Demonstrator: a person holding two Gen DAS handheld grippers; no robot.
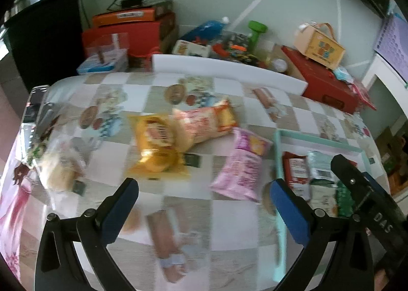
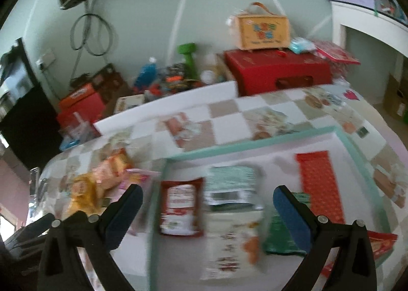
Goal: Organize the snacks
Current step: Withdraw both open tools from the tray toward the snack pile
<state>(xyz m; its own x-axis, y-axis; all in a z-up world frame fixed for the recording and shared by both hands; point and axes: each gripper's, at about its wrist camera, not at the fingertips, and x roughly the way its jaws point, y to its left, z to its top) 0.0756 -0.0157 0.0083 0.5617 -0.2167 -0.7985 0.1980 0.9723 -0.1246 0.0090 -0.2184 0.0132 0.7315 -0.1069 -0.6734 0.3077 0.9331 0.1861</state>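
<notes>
A yellow chip bag [image 1: 155, 148], an orange-pink bag [image 1: 204, 122] and a pink bag [image 1: 242, 166] lie loose on the checked tablecloth. A mint-rimmed tray [image 2: 255, 143] at the right holds several snack packs: a red-white pack [image 2: 181, 207], a teal pack [image 2: 229, 184], a white pack [image 2: 234, 240], a green pack [image 2: 283, 232] and a red pack [image 2: 318, 186]. My left gripper [image 1: 204, 191] is open and empty, low over the cloth in front of the loose bags. My right gripper [image 2: 207, 199] is open and empty above the tray; it also shows in the left wrist view [image 1: 362, 189].
A white board [image 1: 229, 69] stands along the table's far edge. Behind it lie red boxes [image 1: 329, 87], a yellow carry box [image 1: 318, 46], a green dumbbell [image 1: 256, 33] and other clutter. A wrapped bun [image 1: 61, 171] and glassware [image 1: 38, 110] sit at the left edge.
</notes>
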